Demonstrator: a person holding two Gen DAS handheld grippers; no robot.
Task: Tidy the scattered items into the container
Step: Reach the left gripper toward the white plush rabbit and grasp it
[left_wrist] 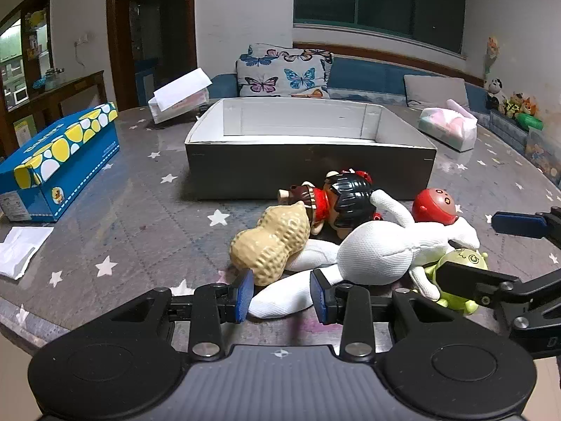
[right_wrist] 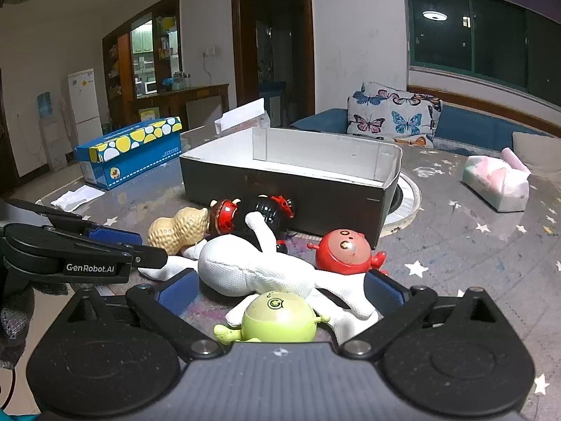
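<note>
A dark open box with a white inside [left_wrist: 308, 172] [right_wrist: 280, 189] stands on the table. In front of it lie a tan peanut toy [left_wrist: 271, 242] [right_wrist: 177, 228], a black-haired doll [left_wrist: 336, 203] [right_wrist: 259, 210], a white cloth doll [left_wrist: 371, 256] [right_wrist: 252, 266], a red round figure [left_wrist: 434, 207] [right_wrist: 345, 251] and a green round figure [left_wrist: 459, 263] [right_wrist: 278, 317]. My left gripper [left_wrist: 282, 294] is open around the white doll's leg, beside the peanut. My right gripper [right_wrist: 277, 293] is open wide around the green figure and the white doll.
A blue box with yellow and white spots [left_wrist: 56, 161] [right_wrist: 129, 151] stands at the left. White paper [left_wrist: 19, 249] lies near the table's left edge. A pink and white tissue pack [left_wrist: 450, 126] [right_wrist: 498, 182] is at the right. A small open white box [left_wrist: 178, 100] stands behind.
</note>
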